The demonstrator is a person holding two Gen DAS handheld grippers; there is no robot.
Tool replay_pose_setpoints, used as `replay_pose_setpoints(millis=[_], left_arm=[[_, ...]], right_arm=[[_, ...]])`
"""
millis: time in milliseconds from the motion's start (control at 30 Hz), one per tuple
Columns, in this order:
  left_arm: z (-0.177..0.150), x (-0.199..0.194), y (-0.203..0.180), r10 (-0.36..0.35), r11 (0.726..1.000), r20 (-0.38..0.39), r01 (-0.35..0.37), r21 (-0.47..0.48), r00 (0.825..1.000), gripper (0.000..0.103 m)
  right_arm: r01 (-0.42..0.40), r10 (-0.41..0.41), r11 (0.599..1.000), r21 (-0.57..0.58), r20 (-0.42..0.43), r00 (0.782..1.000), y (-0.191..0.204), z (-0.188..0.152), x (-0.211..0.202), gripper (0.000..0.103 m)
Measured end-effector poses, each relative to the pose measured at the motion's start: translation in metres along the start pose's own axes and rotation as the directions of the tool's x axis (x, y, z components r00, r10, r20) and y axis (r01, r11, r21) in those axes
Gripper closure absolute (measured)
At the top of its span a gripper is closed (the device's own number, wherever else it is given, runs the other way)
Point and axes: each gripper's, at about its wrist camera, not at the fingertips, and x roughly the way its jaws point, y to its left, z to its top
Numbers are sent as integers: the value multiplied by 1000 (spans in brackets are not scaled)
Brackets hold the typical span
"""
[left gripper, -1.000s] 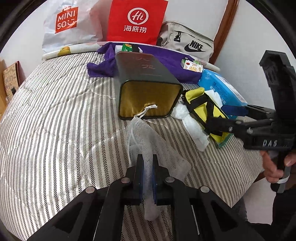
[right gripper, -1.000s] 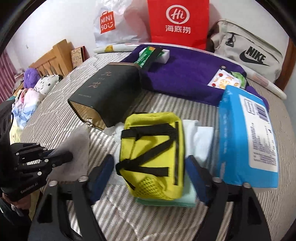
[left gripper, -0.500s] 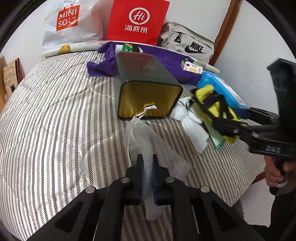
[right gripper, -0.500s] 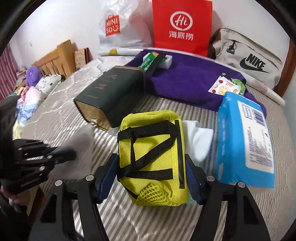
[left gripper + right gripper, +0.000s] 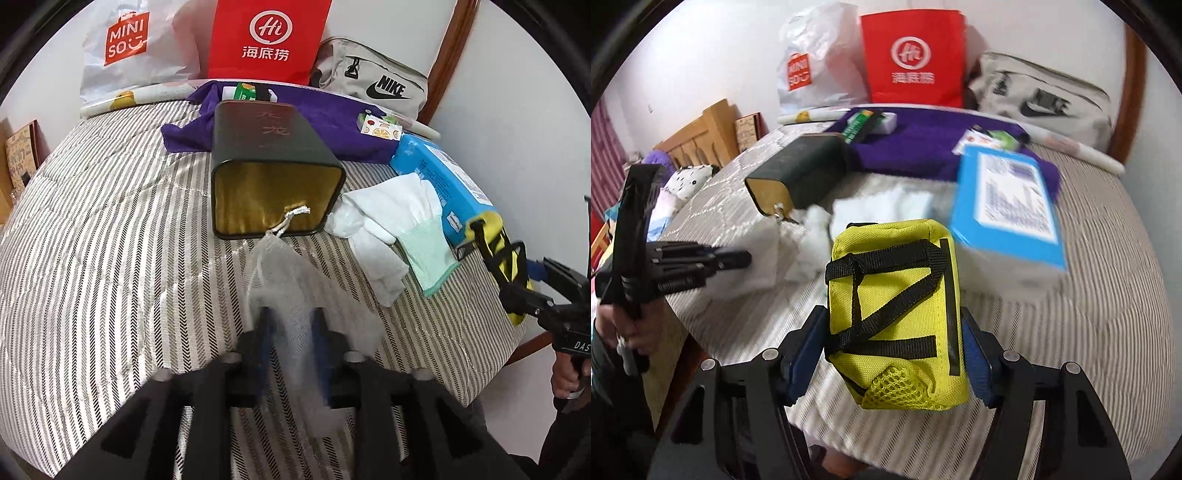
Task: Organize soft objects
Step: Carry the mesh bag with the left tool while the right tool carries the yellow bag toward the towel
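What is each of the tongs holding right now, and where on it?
Right tongs clamp the yellow pouch across its two long sides, lifted off the bed. Left tongs have just been opening; the white mesh bag lies loose between them, no longer pinched.

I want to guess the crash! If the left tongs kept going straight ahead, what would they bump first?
Probably the white mesh drawstring pouch, already lying between the left tongs. Beyond it lies the open gold-lined mouth of the dark box, though depth is hard to judge.
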Motion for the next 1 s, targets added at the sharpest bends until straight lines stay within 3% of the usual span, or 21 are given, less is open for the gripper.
replay_pose_setpoints(millis=[33, 100, 333, 433, 467, 567, 633, 733, 833, 1000], left_arm=[[0, 0, -2, -4, 1000, -1, 4, 4, 1000, 45], [1, 2, -9, 10, 1000, -2, -10, 27, 1000, 27], [1, 20, -40, 168, 972, 1, -165, 167, 986, 17], [1, 20, -40, 168, 973, 17, -168, 157, 986, 18], [1, 19, -40, 168, 973, 23, -169, 159, 986, 21], [-3, 16, -51, 136, 967, 44, -142, 212, 990, 49], [-4, 15, -58, 126, 962, 49, -134, 239, 991, 73], [-5, 15, -65, 115, 958, 48, -124, 259, 992, 90], [-2, 13, -62, 101, 967, 26, -104, 233, 995, 95], [-1, -1, -53, 81, 983, 19, -83, 166, 997, 96]], right_arm=[[4, -4, 1000, 12, -1, 1000, -6, -6, -2, 35], [18, -18, 1000, 26, -7, 1000, -14, -14, -3, 35], [63, -61, 994, 88, -19, 998, -46, -31, -2, 35], [56, -52, 992, 113, -30, 998, -54, -35, 2, 35], [55, -51, 992, 114, -32, 998, -55, -36, 3, 35], [49, -45, 991, 122, -36, 998, -57, -38, 6, 35], [42, -37, 991, 128, -39, 999, -58, -39, 9, 35], [34, -29, 991, 127, -39, 999, -56, -40, 12, 35], [34, -30, 992, 119, -37, 999, -54, -40, 14, 36], [27, -22, 992, 127, -41, 999, -54, -38, 10, 36]])
